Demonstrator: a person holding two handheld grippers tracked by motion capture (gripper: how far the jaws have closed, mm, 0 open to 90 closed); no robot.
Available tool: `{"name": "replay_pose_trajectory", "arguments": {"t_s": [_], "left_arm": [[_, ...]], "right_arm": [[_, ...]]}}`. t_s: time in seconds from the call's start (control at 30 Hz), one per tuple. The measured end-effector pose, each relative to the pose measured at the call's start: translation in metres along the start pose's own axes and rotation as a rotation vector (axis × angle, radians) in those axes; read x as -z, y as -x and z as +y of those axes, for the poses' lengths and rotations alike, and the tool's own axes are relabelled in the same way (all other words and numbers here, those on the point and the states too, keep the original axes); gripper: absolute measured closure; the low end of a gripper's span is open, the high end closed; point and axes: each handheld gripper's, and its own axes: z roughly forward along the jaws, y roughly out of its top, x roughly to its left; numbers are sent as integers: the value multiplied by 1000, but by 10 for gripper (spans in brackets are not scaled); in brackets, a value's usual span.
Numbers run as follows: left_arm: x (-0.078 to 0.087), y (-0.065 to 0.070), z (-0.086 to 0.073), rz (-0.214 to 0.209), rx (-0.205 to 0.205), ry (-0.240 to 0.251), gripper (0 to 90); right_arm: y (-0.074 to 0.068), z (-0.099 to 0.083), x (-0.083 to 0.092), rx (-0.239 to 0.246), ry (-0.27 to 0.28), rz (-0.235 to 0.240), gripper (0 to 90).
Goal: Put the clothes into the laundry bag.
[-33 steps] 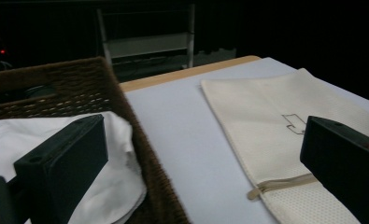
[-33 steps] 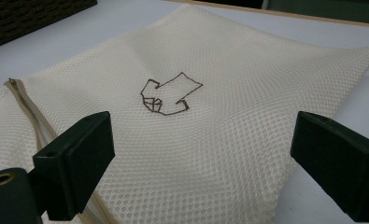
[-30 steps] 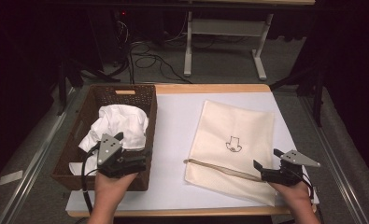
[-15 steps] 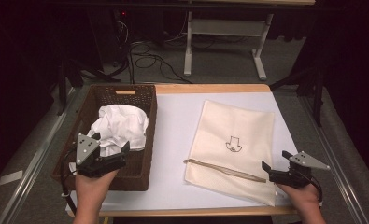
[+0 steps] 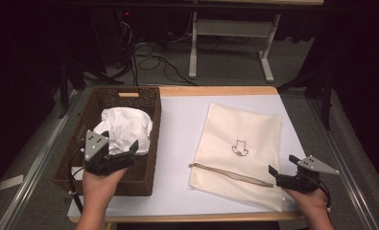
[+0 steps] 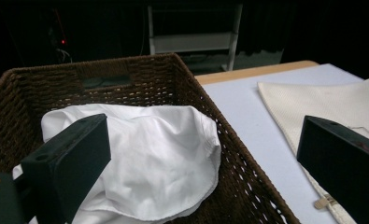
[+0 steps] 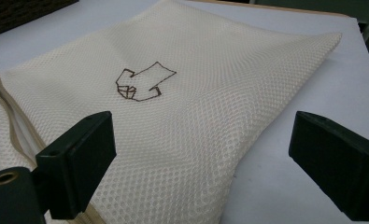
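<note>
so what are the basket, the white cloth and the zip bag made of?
Basket: dark brown woven wicker or rattan, going by the twisted strands, matte. White cloth: thin smooth woven fabric, likely cotton, softly creased. Zip bag: cream mesh, probably synthetic, with a fine honeycomb of holes and a tan zipper.

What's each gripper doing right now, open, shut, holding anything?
Left gripper: open, empty, over the wicker basket by the white cloth.
Right gripper: open, empty, at the mesh laundry bag.

The left tongs (image 5: 119,151) have pulled back over the basket's (image 5: 151,143) near end; the right tongs (image 5: 282,168) seemingly drew back slightly.
</note>
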Motion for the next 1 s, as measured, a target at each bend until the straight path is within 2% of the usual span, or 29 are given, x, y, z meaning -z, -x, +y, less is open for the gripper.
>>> {"name": "replay_pose_trajectory", "arguments": {"t_s": [0.17,0.27,0.37,0.43,0.5,0.67,0.77,1.0], "left_arm": [[-15,-10,19,25,-14,-32,7],[-21,-19,31,22,7,-53,6],[-24,-26,43,40,-2,-77,2],[-25,-30,49,41,11,-90,2],[-27,-33,53,57,-13,-106,2],[-37,-44,50,41,40,-140,5],[-47,-47,42,52,49,-160,5],[-78,-62,29,51,94,-265,7]], "right_arm": [[3,0,1,-7,15,14,89],[3,-1,-1,-18,9,21,92],[2,-1,-2,-16,6,26,94],[1,0,-3,-12,9,31,96],[1,0,-3,-13,6,32,97],[2,-1,-4,-26,5,34,103],[3,-2,-4,-33,6,32,104],[3,-3,-5,-34,-2,33,104]]}}
